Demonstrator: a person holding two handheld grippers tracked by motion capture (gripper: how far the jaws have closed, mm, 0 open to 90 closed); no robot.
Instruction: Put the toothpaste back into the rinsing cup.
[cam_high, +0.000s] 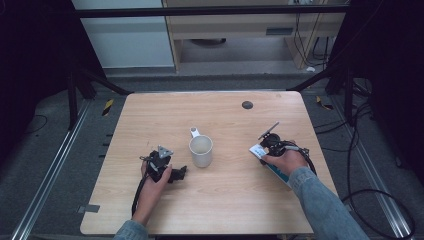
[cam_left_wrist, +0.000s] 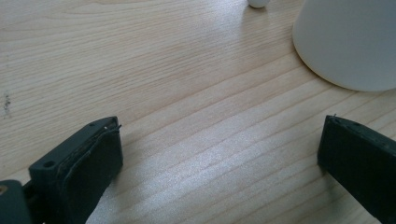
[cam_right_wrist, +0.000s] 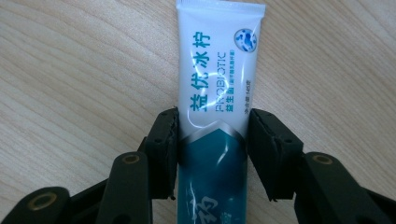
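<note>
High view overlooks table (cam_high: 225, 210); gripper views skim it close; mug (cam_high: 201, 151) shared with left

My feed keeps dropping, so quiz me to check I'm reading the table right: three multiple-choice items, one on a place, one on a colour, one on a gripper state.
1. Where does the mug stand?
A. near the table's middle, between the two grippers
B. at the far right corner
C. on the floor

2. What colours is the toothpaste tube?
A. red and yellow
B. white and teal
C. all black

3. How is the left gripper?
A. shut on the mug
B. shut on the tube
C. open over bare wood

Answers: 1 A, the high view shows it mid-table; 2 B, white top and teal lower part in the right gripper view; 3 C, its fingers stand wide apart.
</note>
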